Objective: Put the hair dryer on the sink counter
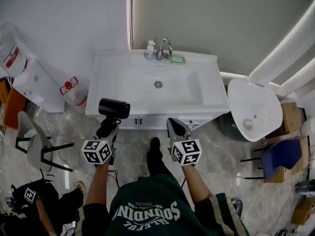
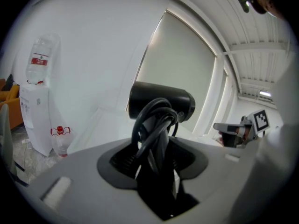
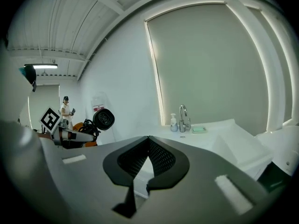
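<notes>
Hair dryer, head view: held up by the left gripper, seen against the front left corner of the counter. Right gripper hangs just before the counter front.
Left gripper view: jaws pinch the dryer's handle and its coiled cord.
Right gripper view: jaws pressed together, nothing between them.

Black hair dryer, white sink counter, green soap dish, dark-green sweatshirt.

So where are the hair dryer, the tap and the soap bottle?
hair dryer (image 1: 114,107), head view, on its black barrel.
tap (image 1: 166,40), head view, on its curved spout.
soap bottle (image 1: 149,52), head view, on its body.
</notes>
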`<state>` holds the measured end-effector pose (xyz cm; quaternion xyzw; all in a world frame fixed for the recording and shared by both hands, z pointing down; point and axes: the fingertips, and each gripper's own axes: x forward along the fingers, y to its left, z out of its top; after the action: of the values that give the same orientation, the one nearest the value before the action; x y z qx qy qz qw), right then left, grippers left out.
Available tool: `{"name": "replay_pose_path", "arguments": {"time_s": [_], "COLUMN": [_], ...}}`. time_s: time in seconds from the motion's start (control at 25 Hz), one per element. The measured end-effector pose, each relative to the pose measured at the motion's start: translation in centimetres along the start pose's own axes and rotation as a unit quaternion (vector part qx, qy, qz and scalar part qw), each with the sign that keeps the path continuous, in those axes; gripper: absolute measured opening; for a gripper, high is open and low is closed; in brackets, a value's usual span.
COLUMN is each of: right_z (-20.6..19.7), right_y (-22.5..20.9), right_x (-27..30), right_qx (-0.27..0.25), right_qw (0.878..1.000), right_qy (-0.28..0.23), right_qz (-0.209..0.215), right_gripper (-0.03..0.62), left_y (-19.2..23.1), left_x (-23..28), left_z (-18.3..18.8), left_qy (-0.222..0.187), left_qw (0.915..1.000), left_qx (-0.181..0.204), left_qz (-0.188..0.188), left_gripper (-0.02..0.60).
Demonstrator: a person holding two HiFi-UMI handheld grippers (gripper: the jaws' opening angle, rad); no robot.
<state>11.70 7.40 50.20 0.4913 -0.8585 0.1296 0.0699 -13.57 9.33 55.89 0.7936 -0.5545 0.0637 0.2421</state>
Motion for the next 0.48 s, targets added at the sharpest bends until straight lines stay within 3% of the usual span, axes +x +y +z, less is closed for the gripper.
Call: {"name": "replay_pose_path", "arguments": {"time_s": [0.48], "right_z": [6.6], "right_y": [-7.9], "right_x": [17.1], "right_qx": [-0.032], "right_qw": [0.997], "right_qy": [0.021], "right_qz": [0.060], "right_gripper": [0.003], "left_y": [5.6], "left_x": [13.5], "left_z": [8.9], "left_qy": [-0.013], "left_qw": [0.9980], "left_qx": [-0.024], "left_qz": [0.057], "left_gripper": [0.233]}}
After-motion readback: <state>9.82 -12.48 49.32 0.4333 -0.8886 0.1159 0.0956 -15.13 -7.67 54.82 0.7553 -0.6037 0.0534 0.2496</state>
